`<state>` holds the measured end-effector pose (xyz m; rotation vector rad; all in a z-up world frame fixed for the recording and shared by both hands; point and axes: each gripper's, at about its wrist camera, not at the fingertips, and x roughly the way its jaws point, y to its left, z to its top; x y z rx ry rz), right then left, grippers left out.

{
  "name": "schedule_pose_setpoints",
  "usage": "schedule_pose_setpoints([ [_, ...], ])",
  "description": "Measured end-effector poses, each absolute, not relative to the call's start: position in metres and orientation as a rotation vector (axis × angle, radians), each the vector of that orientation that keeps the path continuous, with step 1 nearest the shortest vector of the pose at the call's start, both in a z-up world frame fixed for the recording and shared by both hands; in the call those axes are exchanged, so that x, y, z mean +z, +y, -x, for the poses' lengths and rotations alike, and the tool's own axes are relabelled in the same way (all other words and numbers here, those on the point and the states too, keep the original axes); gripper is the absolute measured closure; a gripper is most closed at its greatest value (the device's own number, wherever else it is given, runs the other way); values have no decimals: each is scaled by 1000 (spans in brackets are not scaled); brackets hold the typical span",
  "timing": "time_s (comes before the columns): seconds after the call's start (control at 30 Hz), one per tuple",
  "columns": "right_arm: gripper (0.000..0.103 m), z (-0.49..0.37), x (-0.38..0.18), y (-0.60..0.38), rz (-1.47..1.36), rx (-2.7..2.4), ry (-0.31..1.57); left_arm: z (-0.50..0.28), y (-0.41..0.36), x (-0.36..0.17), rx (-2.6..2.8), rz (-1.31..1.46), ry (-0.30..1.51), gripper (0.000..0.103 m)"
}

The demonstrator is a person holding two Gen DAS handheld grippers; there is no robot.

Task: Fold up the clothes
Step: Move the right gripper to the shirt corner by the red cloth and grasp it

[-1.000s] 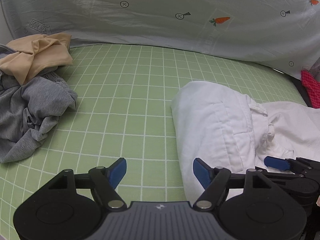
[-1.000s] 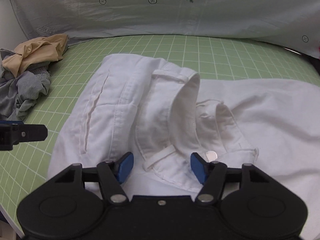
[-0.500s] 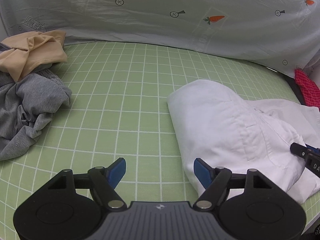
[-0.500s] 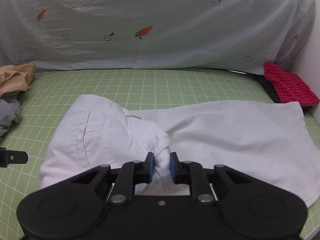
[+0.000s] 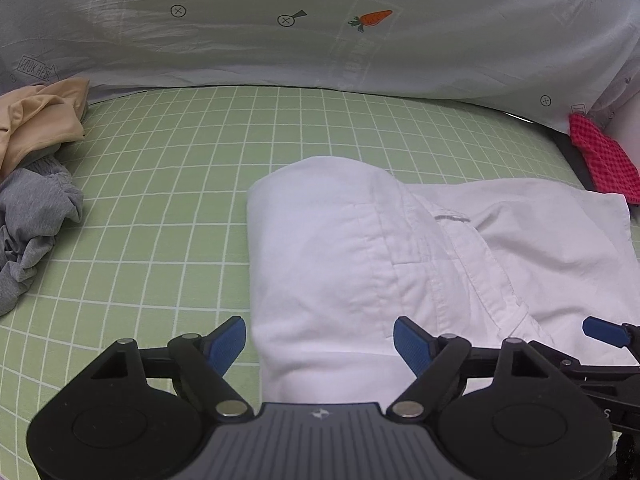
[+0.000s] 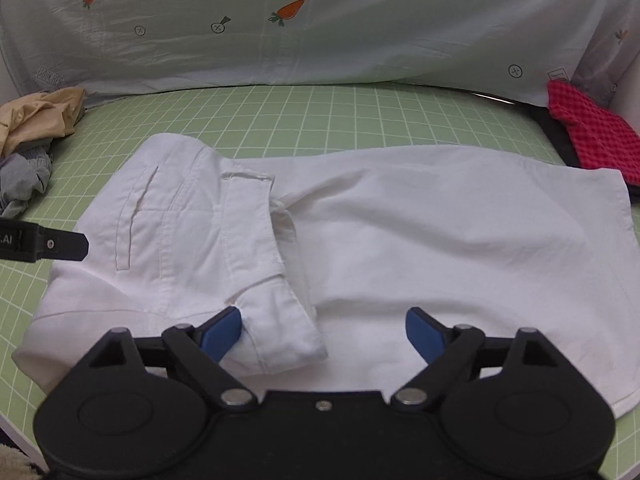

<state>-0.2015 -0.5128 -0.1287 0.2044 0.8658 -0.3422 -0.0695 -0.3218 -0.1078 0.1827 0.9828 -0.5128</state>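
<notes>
Both pairs of blue-padded fingers stand released, the right gripper (image 6: 322, 330) having just opened off the waistband flap lying by its left pad, the left gripper (image 5: 320, 342) having just widened over the folded end. The white cotton shorts (image 6: 360, 240), stitched and softly creased, lie directly ahead, long axis running rightward across the green gridded worktop (image 5: 200, 184); the right gripper is nearer their middle.
</notes>
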Motion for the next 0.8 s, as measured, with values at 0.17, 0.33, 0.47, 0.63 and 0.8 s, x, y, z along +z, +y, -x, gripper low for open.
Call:
schedule_pose_setpoints([
  [0.17,2,226,-119,-565,-191,-441,828,85,-369,-112,-522,-188,993,15],
  [0.33,0,248,-131,-646,-243,-521,827,101,-411,-119,-491,-200,1011,15],
  [0.47,0,265,-143,-715,-247,-583,829,112,-442,-120,-459,-208,1004,15],
  [0.63,0,282,-156,-802,-217,-674,830,117,-473,-123,-388,-206,1017,14],
  [0.8,0,278,-176,-861,-210,-735,884,116,-493,-123,-327,-217,1031,14],
])
